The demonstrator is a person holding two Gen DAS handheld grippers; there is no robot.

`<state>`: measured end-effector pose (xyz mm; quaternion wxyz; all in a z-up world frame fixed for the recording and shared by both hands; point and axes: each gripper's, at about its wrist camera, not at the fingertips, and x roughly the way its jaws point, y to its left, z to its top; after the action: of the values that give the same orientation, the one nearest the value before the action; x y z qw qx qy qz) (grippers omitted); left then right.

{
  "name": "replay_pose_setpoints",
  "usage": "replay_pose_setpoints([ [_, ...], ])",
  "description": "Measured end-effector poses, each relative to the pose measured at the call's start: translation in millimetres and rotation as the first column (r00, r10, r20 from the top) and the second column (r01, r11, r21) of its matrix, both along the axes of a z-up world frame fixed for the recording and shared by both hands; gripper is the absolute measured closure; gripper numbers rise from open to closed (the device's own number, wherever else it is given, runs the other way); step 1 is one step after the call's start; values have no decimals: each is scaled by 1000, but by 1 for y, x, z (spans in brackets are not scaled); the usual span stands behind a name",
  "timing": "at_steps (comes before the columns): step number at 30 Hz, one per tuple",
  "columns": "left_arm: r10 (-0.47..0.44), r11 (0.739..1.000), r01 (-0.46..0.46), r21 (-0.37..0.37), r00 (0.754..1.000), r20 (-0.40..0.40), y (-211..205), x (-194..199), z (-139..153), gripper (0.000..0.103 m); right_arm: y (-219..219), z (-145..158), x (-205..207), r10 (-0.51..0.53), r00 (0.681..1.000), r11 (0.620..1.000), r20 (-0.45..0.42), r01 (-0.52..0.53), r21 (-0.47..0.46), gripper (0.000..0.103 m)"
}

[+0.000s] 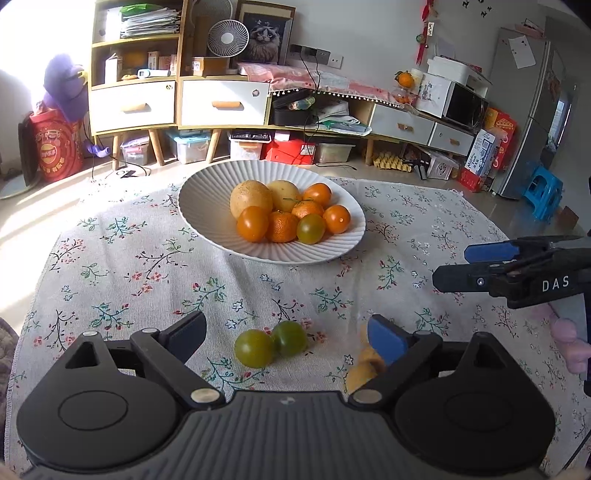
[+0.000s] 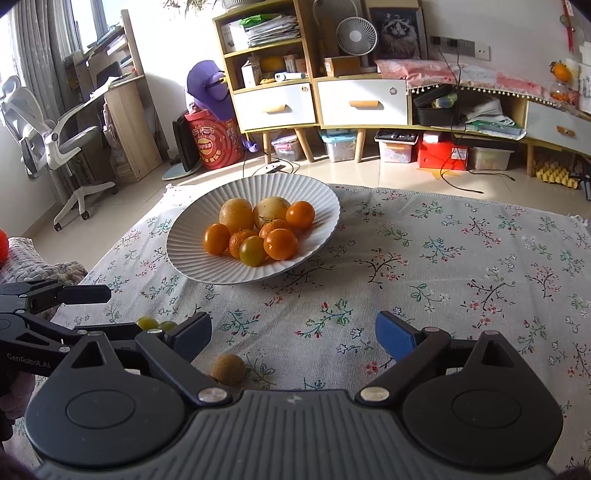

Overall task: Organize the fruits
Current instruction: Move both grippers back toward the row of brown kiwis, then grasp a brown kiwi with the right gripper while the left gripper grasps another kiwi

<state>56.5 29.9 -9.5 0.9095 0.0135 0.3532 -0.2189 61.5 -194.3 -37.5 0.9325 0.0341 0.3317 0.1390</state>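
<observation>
Tiled floor ahead, sunlit. Wooden shelf unit with white drawers against far wall, desk fan on top. Office chair and window far left; fridge far right.

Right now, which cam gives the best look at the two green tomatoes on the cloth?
Left wrist view: the two green tomatoes lie in full sight, touching, ahead of the open left gripper. The right wrist view shows only their tops above the left gripper's finger.
</observation>
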Motion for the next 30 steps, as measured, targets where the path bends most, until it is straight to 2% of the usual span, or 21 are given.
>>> replay_pose_setpoints([
  [10,-71,995,72,67,997,-16,-5,-27,-14,13,17,-17,-23,70,997,991,-14,-71,-114,6],
  [17,-99,991,103,81,994,-43,-4,-36,-31,14,28,-28,-29,91,996,981,-16,-92,-170,6],
  [23,-137,985,142,95,989,-60,-7,-37,-40,36,36,-40,-23,75,997,958,-27,-80,-277,8],
  [26,-162,982,167,88,985,-59,-10,-38,-39,50,38,-45,-20,71,997,953,-35,-79,-292,11],
  [28,-172,981,177,78,983,-63,-12,-38,-39,64,39,-47,-16,68,997,951,-43,-78,-298,13],
  [30,-186,979,191,71,980,-69,-14,-38,-39,72,42,-49,-15,71,997,950,-40,-80,-301,14],
])
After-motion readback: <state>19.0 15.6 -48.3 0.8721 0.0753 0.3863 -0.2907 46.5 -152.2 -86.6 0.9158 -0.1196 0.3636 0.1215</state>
